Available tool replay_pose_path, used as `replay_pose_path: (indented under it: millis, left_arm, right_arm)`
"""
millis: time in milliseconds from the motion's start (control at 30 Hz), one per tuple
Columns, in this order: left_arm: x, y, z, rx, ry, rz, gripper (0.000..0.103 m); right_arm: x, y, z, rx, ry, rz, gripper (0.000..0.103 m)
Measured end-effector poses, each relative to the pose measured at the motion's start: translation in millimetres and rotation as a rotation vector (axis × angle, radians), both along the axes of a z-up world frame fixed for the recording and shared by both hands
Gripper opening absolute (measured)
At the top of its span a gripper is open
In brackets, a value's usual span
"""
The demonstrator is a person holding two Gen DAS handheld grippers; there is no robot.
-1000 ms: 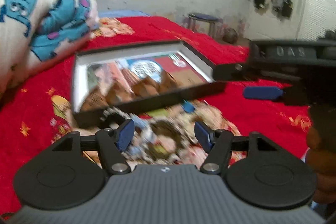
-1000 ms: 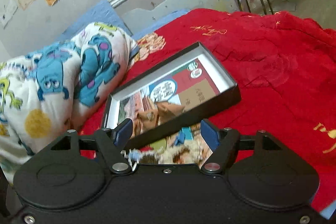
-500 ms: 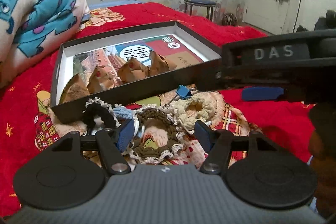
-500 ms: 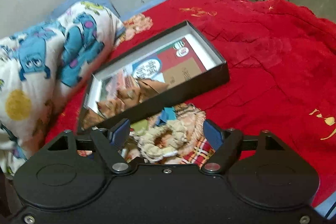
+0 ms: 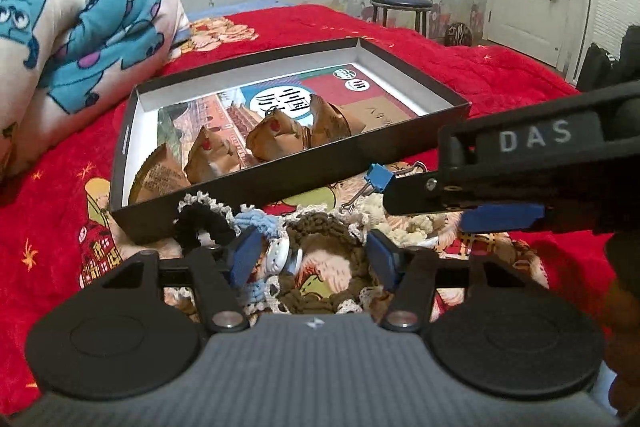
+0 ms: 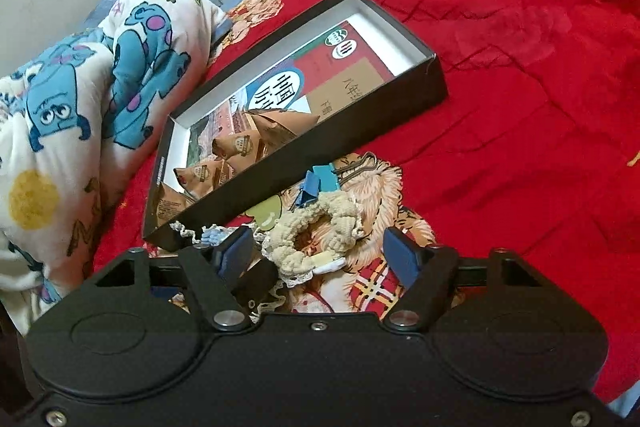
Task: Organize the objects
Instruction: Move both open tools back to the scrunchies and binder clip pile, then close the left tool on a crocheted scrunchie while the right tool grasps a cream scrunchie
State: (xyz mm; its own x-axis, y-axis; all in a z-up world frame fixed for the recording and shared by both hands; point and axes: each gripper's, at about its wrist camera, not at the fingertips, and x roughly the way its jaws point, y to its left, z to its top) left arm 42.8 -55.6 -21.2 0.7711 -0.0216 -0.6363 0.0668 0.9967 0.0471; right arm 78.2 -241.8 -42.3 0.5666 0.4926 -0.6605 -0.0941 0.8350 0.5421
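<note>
1. We see our left gripper [image 5: 314, 259] low over a heap of scrunchies on the red bedspread [image 5: 460, 67], jaws closing around the brown scrunchie [image 5: 324, 231] but not yet pressing it.
2. Our right gripper [image 6: 320, 253] straddles the cream scrunchie [image 6: 316, 227], jaws closing, pads still clear of it.
3. A black scrunchie [image 5: 202, 225] and a blue binder clip [image 5: 378, 178] lie just beside the black box [image 5: 280, 183].
4. Inside the box sit brown paper packets [image 5: 276, 139] on a printed book cover.
</note>
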Motion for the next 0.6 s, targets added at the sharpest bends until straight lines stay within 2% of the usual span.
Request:
replay_pose_path:
  millis: [67, 200, 400, 467, 600]
  left_arm:
    - [1.6, 0.7, -2.4, -0.003, 0.014, 0.004, 0.065]
    - [3.0, 5.3, -4.6, -0.023, 0.034, 0.032, 0.058]
    - [5.5, 7.1, -10.1, 0.000, 0.063, 0.063, 0.033]
    - [6.1, 9.2, -8.6, -0.004, 0.052, 0.084, 0.022]
    - [6.2, 12.5, -4.8, -0.023, 0.051, 0.092, 0.017]
  right_arm:
    - [2.6, 1.6, -2.7, 0.003, 0.011, 0.000, 0.058]
    - [5.5, 5.5, -9.2, 0.017, 0.045, 0.008, 0.052]
    - [9.2, 8.4, -14.4, -0.008, 0.050, -0.003, 0.046]
    - [11.0, 8.0, -16.7, -0.006, 0.053, -0.012, 0.043]
    - [12.3, 9.5, -17.5, -0.022, 0.050, -0.014, 0.041]
